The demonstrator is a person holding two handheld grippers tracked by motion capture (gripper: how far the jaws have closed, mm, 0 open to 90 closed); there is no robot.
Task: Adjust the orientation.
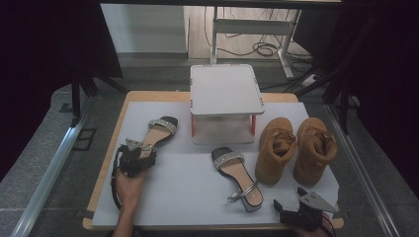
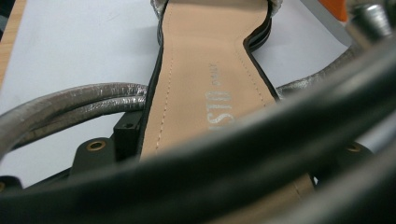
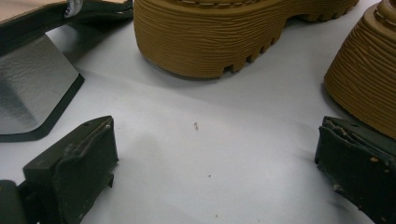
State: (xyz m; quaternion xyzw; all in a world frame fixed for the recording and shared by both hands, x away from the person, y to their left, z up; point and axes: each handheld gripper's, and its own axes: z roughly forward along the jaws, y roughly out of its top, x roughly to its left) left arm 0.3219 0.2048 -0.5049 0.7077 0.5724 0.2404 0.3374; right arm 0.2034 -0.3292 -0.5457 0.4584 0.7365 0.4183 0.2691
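A sandal (image 1: 162, 129) with a tan insole and silver strap lies at the left of the white mat, toe pointing away. My left gripper (image 1: 146, 152) is shut on its heel end. In the left gripper view the insole (image 2: 210, 70) runs between the jaws, and the left jaw presses against its black edge. The silver ankle strap (image 2: 70, 99) loops out to the side. A black cable (image 2: 243, 154) crosses in front of the camera and hides the right jaw. My right gripper (image 1: 289, 199) rests open on the mat at the front right, with bare mat between its jaws (image 3: 210, 154).
A second matching sandal (image 1: 238, 177) lies mid-mat, its silver block heel (image 3: 32, 88) near my right gripper. Two tan lug-soled boots (image 1: 276, 148) (image 1: 314, 148) stand at the right. A small white raised stand (image 1: 225, 90) sits at the back centre.
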